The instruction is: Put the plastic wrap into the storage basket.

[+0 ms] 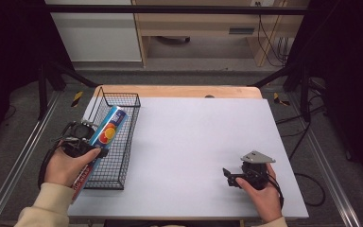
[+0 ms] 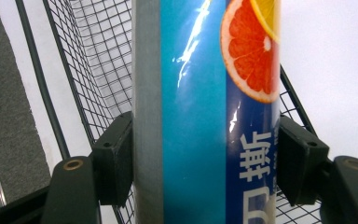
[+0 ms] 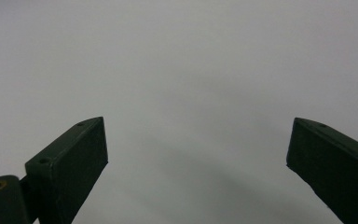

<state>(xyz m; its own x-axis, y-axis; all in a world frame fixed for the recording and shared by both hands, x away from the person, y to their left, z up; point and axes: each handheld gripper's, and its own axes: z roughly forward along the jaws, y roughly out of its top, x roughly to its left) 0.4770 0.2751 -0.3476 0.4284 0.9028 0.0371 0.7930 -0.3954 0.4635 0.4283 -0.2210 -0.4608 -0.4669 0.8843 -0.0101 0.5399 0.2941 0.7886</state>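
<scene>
Fingers (image 2: 116,168) clamp box (image 1: 105,135) lengthwise along basket (image 1: 123,142).

We see a long blue box (image 2: 205,116) of glossy printed cardboard with a matt grey strip along one edge, and its smooth face throws back the light. The black wire basket (image 1: 123,142) looks like thin coated metal mesh, and the white table top (image 1: 203,142) is matt and smooth, with a pale wooden edge at the far side. The black pads (image 2: 114,158) of the left gripper (image 2: 205,161) look like dull, slightly rough rubber or plastic.
</scene>
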